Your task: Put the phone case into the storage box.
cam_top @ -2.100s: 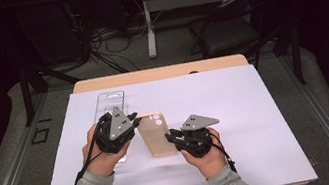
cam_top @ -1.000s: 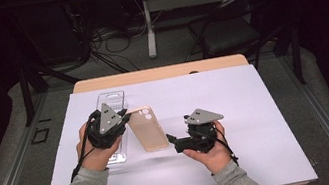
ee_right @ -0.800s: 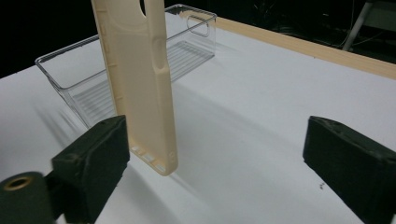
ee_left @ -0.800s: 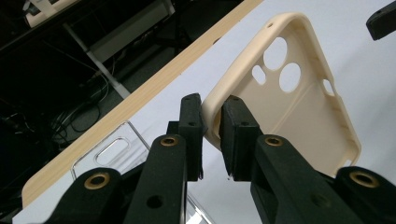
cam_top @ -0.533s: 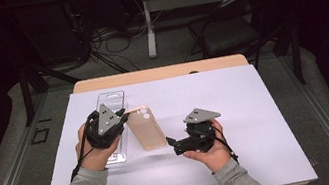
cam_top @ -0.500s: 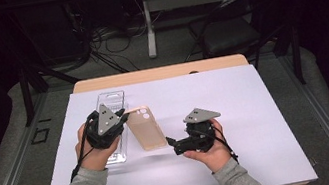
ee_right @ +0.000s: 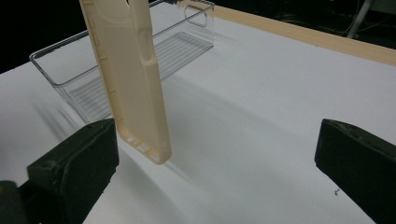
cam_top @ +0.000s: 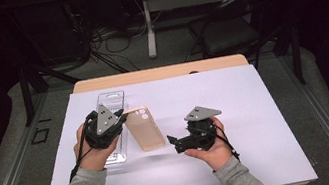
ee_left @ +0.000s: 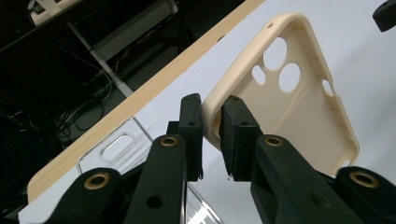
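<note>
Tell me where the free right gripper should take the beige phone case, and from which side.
Best bet: the phone case's lower long edge, near its free bottom end. The left gripper pinches the rim at the camera-hole end, holding the case off the white table, so the bottom hangs clear. The right gripper, open, sits on that side; its fingers can close across the thin side wall, one inside, one outside.

Our left gripper [cam_top: 117, 116] pinches the phone case [cam_top: 144, 128] by its camera-end edge. Our right gripper [cam_top: 173, 143] sits just beside the case's lower end, jaws spread wide, gripping nothing.
</note>
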